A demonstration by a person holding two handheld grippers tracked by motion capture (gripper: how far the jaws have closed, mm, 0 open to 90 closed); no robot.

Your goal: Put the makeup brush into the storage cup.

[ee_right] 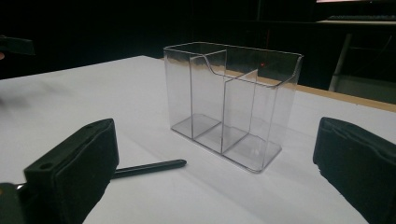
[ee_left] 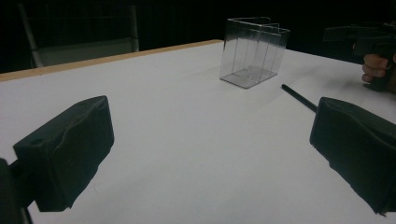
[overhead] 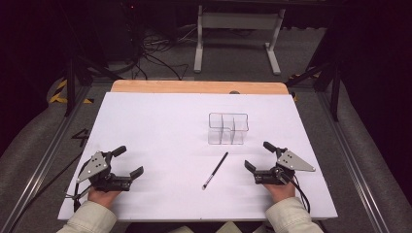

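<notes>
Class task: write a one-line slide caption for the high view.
Two open hand-held grippers flank a black pen lying before a clear acrylic organizer.

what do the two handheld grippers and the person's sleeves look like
Both the left gripper and the right gripper are black, each with two blocky black padded jaws and a grey three-cornered plate with small holes on top. A dark cable trails from each. The person's sleeves are light beige.
</notes>
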